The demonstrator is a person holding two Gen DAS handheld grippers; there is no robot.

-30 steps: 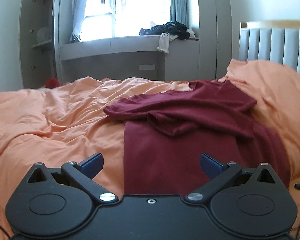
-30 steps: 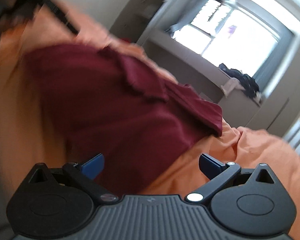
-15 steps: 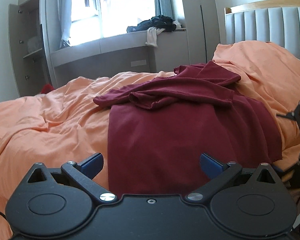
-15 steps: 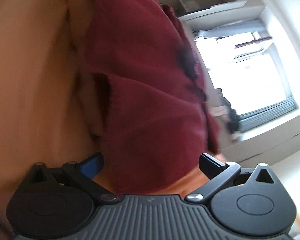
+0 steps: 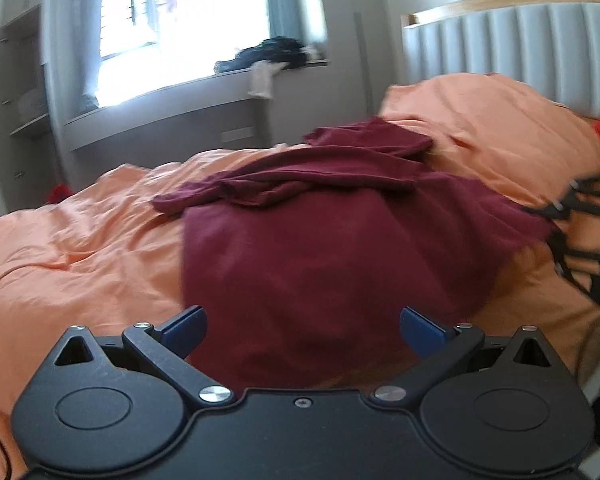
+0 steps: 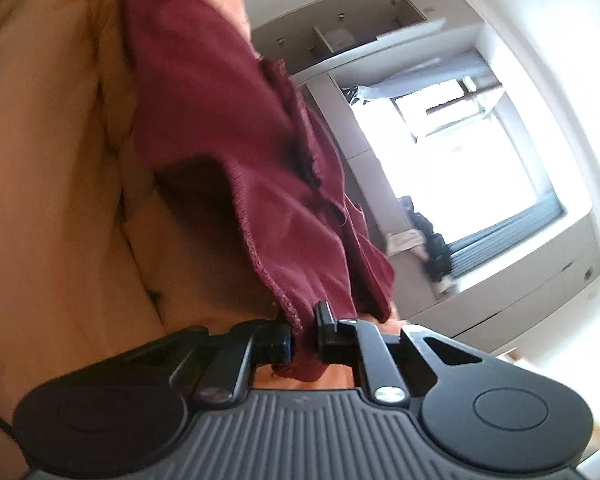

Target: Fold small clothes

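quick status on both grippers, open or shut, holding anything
left gripper: open, holding nothing, above the near edge of the dark red cotton t-shirt.
right gripper: shut on the t-shirt's stitched hem.

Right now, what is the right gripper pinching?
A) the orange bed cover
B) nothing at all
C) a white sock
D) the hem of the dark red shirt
D: in the right wrist view the right gripper has its jaws shut on the stitched hem of the dark red shirt, which lies on the orange bed cover.
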